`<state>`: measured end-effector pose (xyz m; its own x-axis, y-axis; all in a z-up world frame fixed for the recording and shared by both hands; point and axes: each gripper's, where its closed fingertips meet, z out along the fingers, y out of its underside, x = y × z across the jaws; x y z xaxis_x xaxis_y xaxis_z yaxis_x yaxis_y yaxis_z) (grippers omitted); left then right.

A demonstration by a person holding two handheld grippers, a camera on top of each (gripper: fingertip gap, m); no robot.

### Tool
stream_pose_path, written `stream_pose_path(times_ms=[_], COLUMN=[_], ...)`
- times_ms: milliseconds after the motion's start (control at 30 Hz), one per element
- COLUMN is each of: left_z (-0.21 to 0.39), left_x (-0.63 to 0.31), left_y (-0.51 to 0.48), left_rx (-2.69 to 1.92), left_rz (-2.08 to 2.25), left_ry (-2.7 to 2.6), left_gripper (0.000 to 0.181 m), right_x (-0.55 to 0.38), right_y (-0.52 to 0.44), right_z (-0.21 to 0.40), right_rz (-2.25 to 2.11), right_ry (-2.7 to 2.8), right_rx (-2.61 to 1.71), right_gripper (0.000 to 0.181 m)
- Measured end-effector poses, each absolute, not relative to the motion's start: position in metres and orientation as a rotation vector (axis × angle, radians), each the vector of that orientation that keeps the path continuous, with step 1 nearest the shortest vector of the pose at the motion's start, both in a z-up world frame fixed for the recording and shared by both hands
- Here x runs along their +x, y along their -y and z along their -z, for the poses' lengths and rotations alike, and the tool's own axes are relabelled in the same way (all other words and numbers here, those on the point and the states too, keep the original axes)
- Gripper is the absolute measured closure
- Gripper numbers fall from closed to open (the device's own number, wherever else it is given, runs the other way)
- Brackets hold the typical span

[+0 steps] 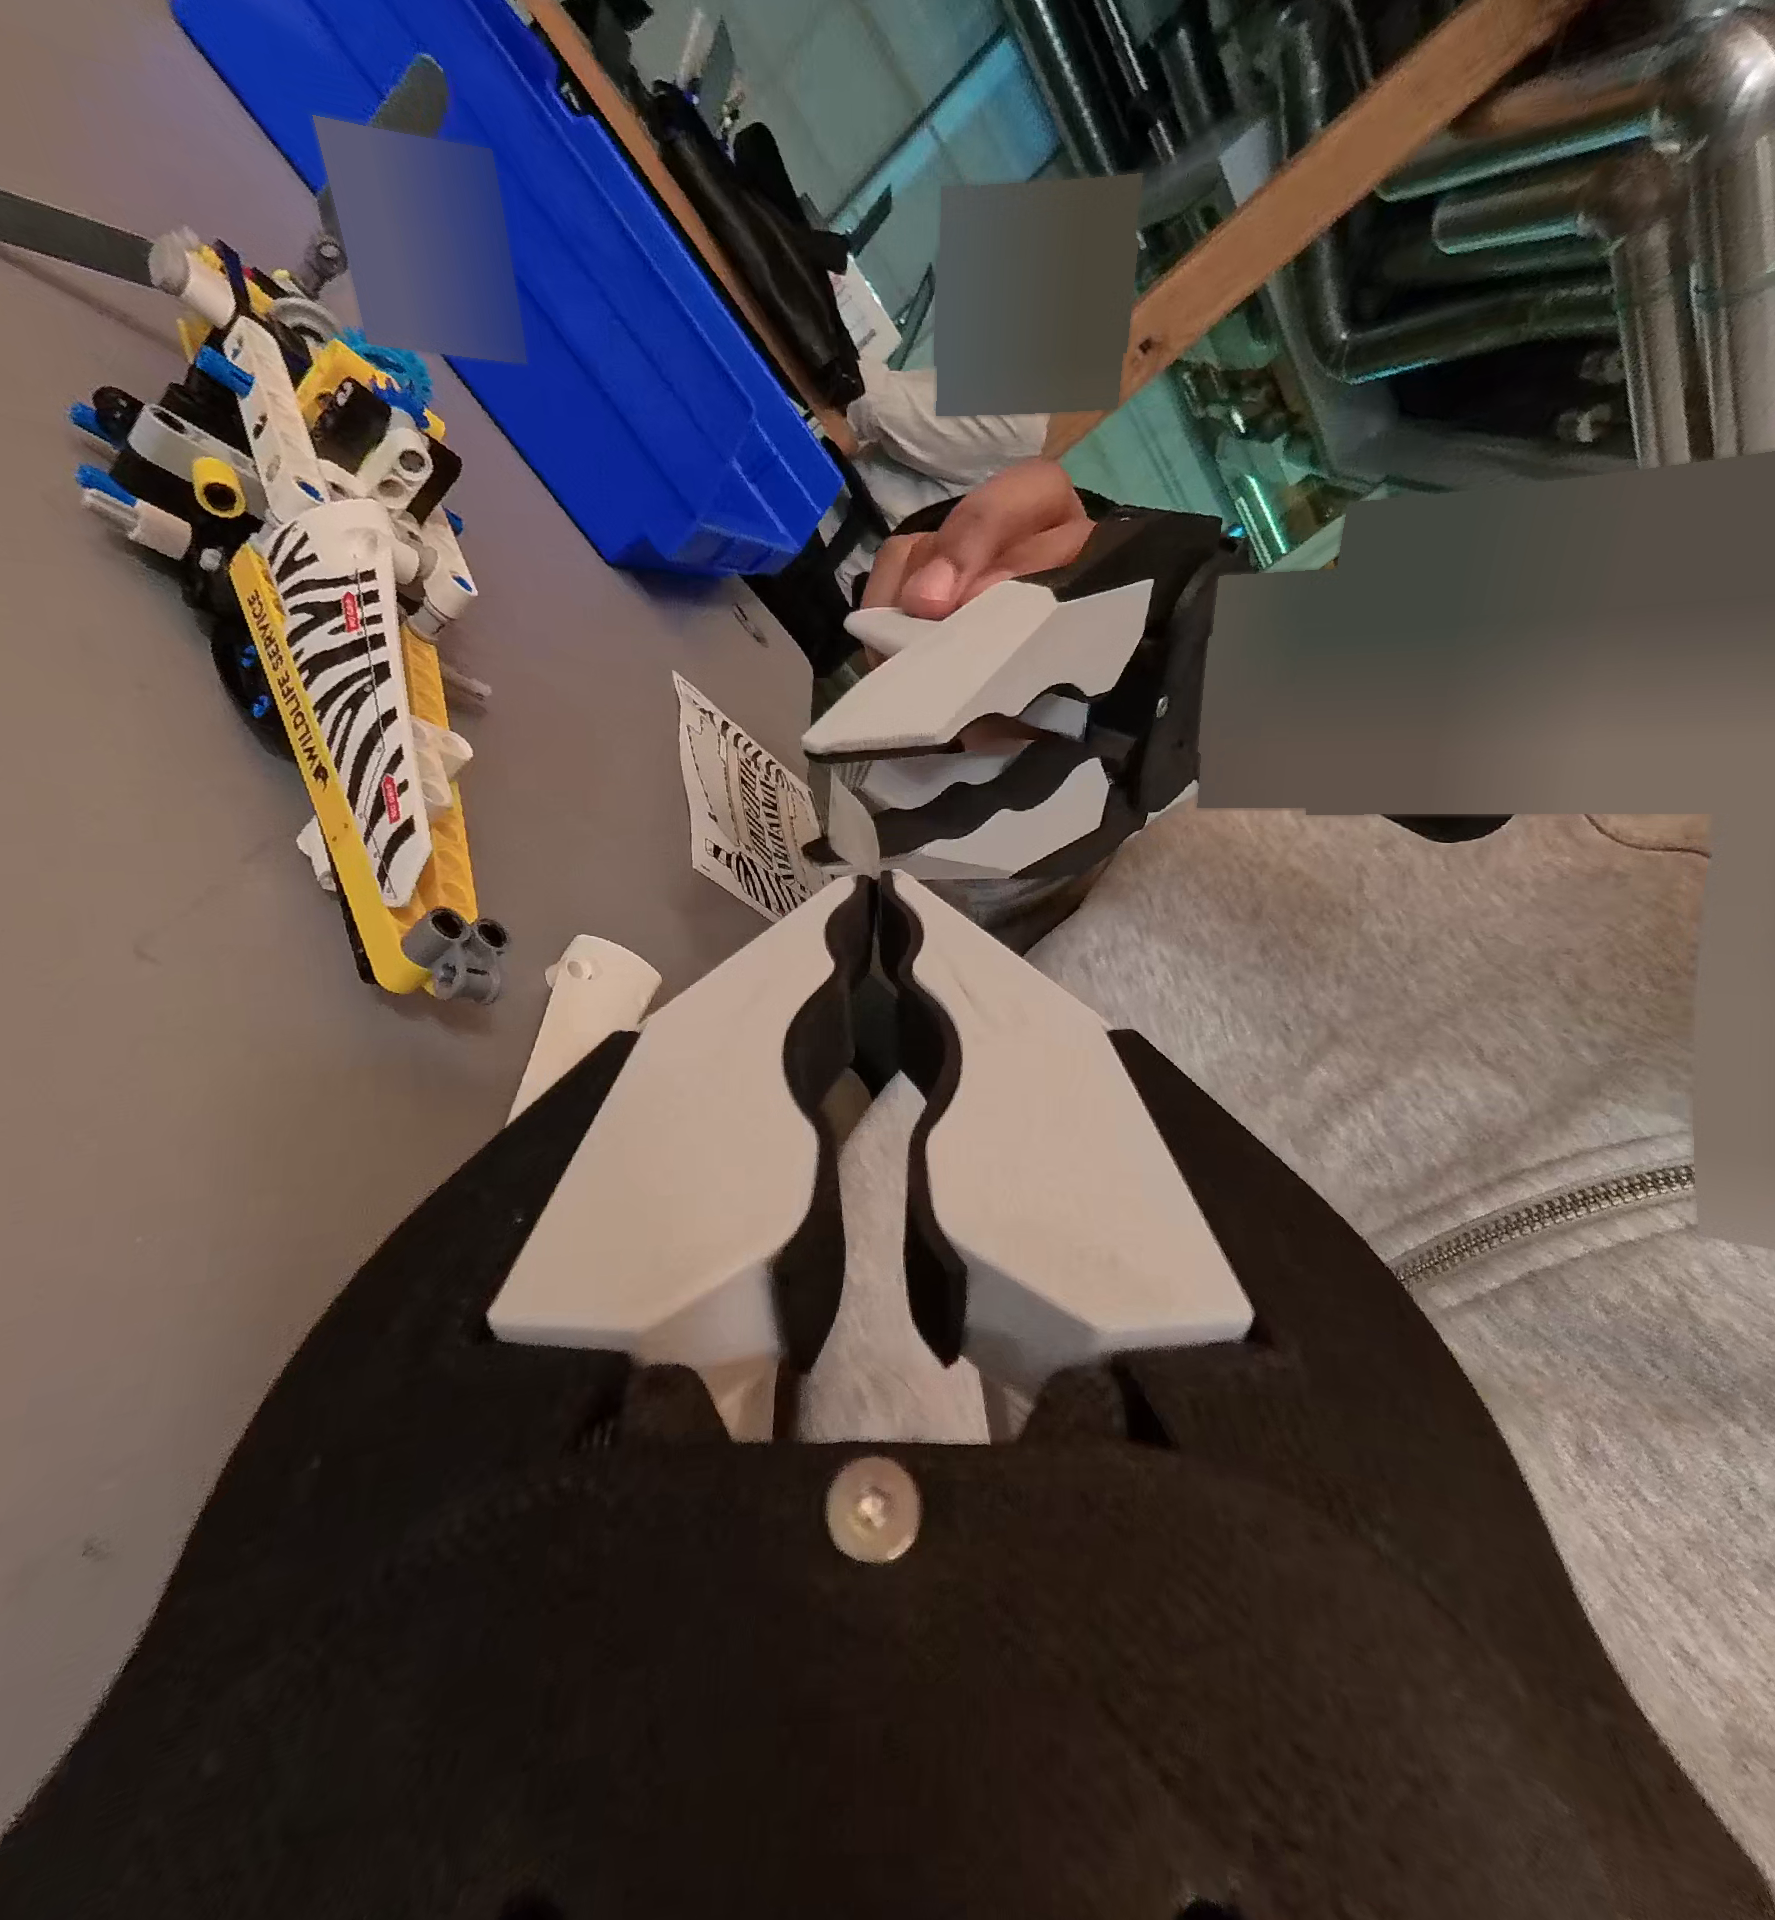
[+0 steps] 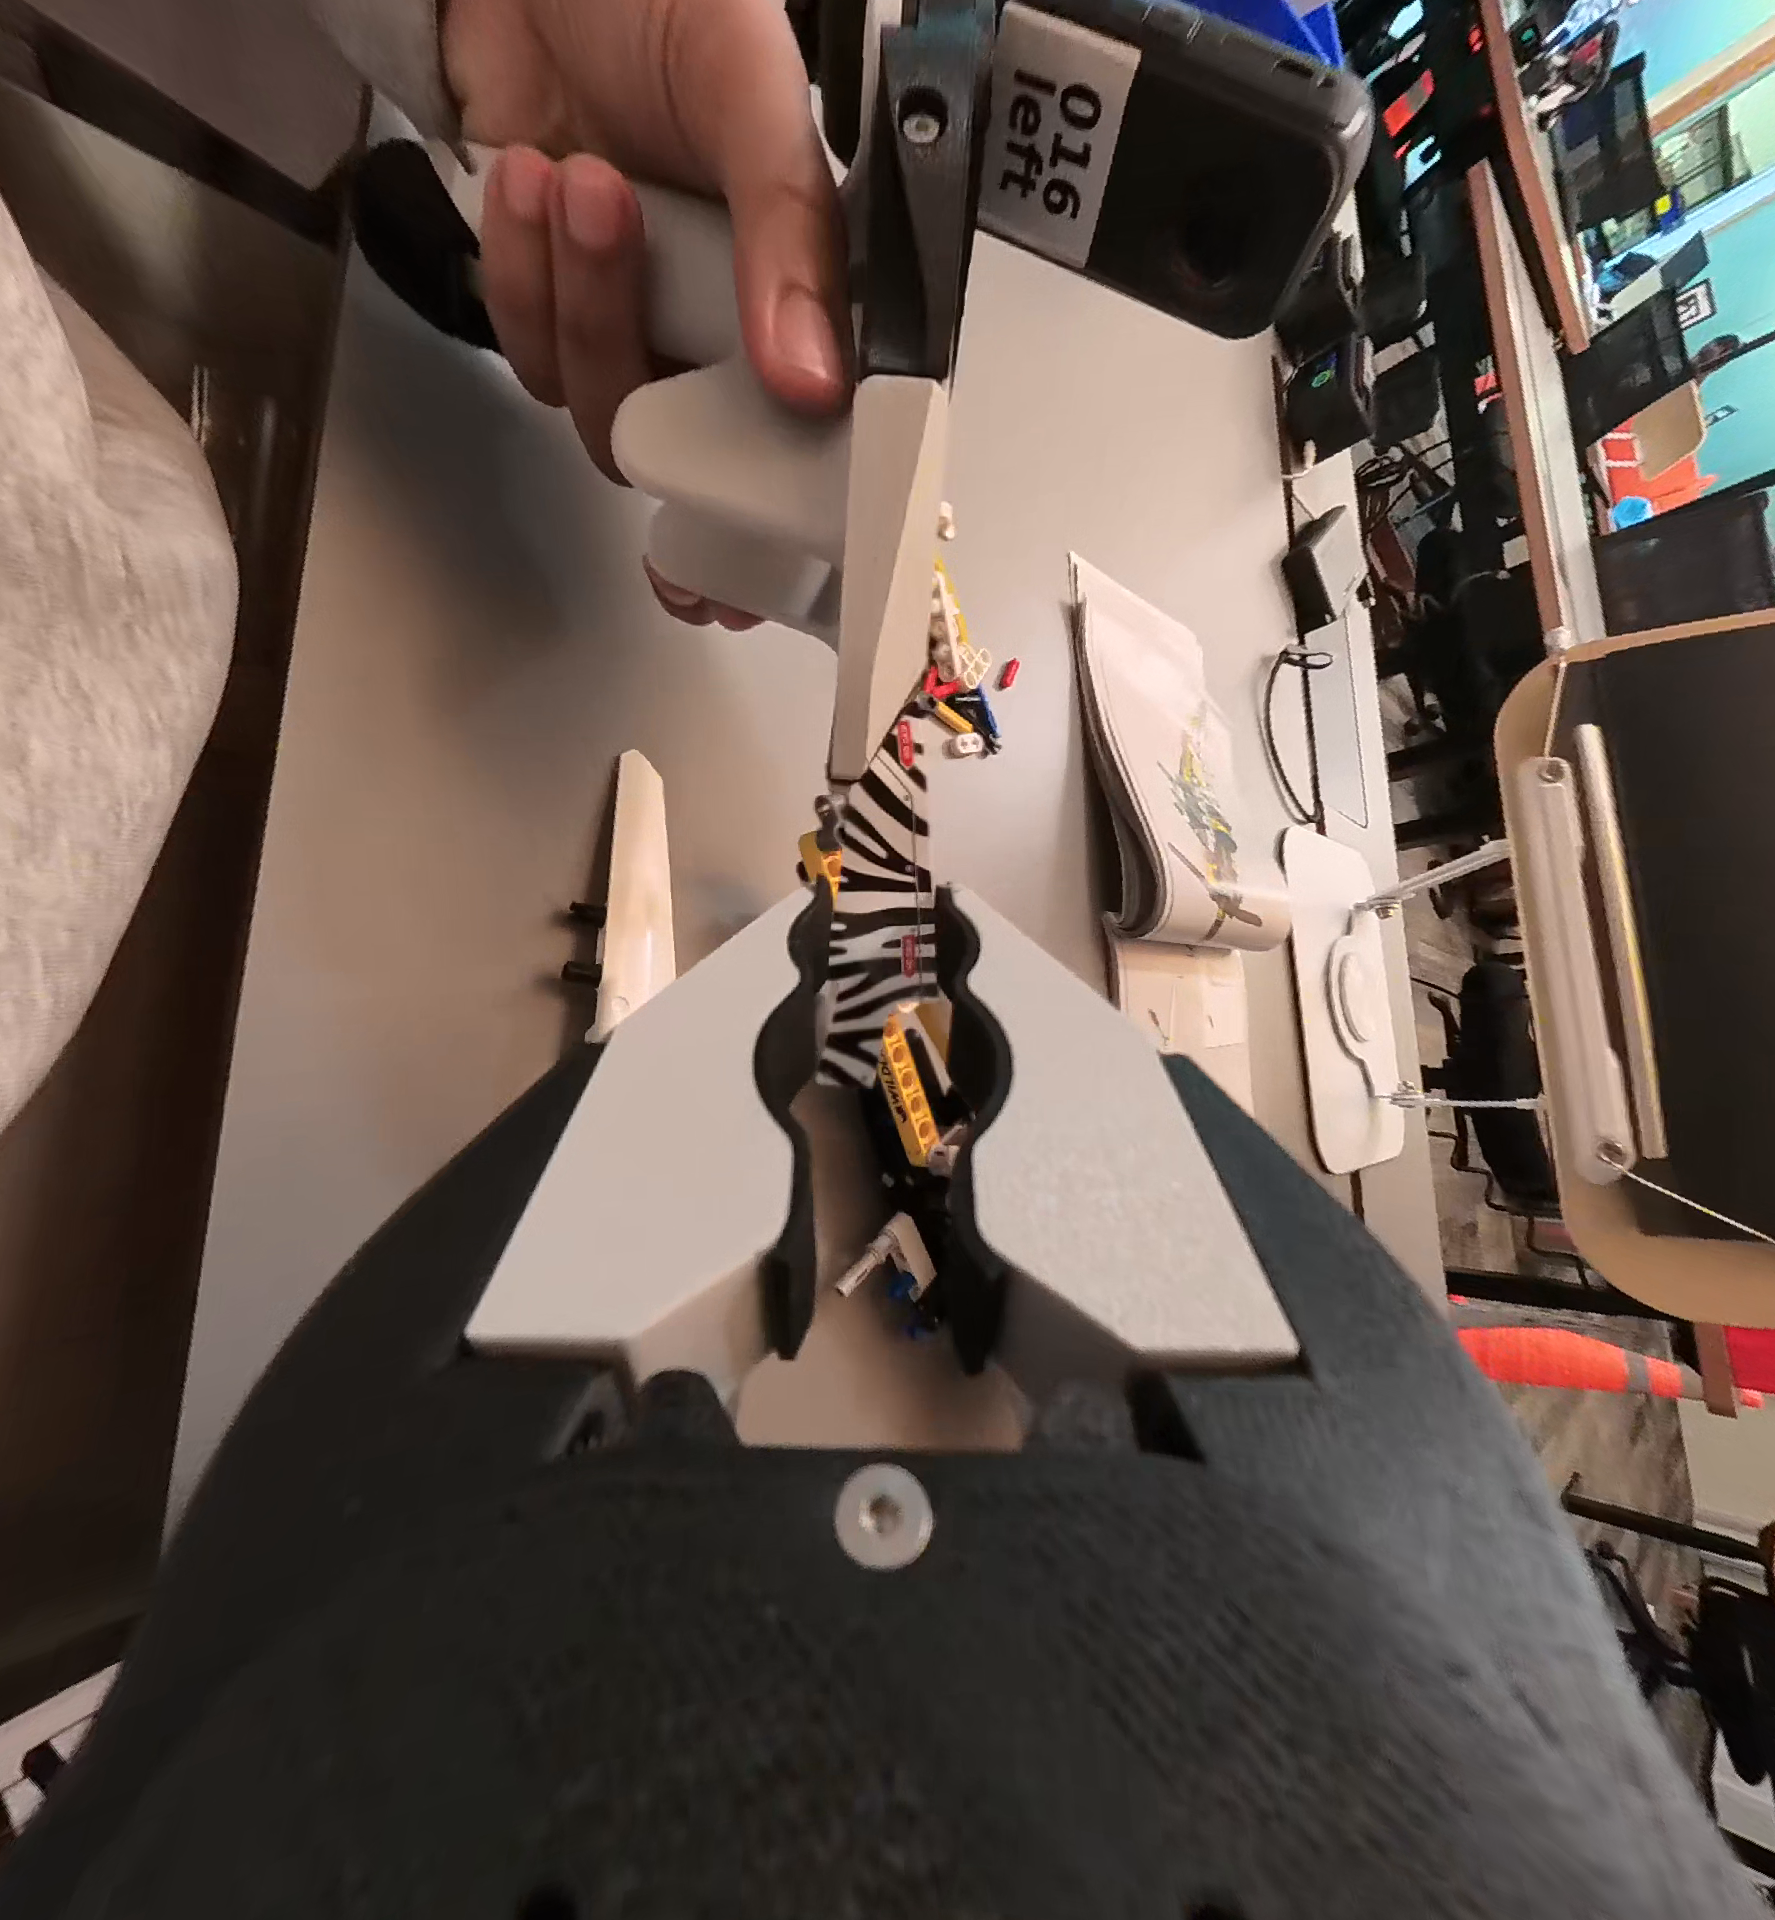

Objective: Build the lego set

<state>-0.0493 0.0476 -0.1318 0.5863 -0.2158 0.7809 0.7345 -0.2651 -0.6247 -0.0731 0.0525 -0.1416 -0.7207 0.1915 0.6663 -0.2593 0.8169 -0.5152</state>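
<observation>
My left gripper (image 1: 878, 888) is shut on a thin pale sticker (image 1: 852, 831) at its very tips, held above the grey table (image 1: 83, 1039). My right gripper (image 2: 883, 899) has a narrow gap between its jaws and nothing visibly clamped. In the left wrist view the right gripper (image 1: 815, 800) meets the sticker tip to tip. A zebra-patterned sticker sheet (image 1: 732, 790) sits just left of those tips. The part-built yellow, white and black lego model (image 1: 343, 665) with a zebra panel lies on the table to the left. It shows through the right gripper's gap (image 2: 867, 935).
A loose white lego panel (image 1: 582, 997) lies beside my left gripper. A blue bin (image 1: 592, 312) stands behind the model. Loose small pieces (image 2: 966, 707) and an instruction booklet (image 2: 1163, 790) lie farther along the table. The person's grey sweater (image 1: 1382, 1143) is close on the right.
</observation>
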Motion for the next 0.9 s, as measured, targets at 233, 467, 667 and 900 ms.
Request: stream_pose_path(times_ms=[233, 467, 667, 900], left_z=[0.130, 0.132, 0.161, 0.191], left_x=[-0.049, -0.052, -0.071, -0.063], left_y=[-0.046, -0.041, -0.022, -0.006], left_rx=[-1.582, -1.632, -1.821, -2.020], left_rz=[0.960, 0.887, 0.546, 0.204], left_ry=[0.433, 0.422, 0.466, 0.402], left_gripper=[0.179, 0.159, 0.154, 0.154], right_x=[-0.073, -0.072, -0.066, -0.063], right_y=[-0.052, -0.056, -0.061, -0.060], right_z=[0.141, 0.144, 0.165, 0.189], right_rz=[-0.798, -0.806, -0.821, -0.849], right_ry=[2.250, 2.276, 2.457, 2.692], right_rx=[0.042, 0.007, -0.118, -0.384], right_gripper=[0.165, 0.165, 0.164, 0.163])
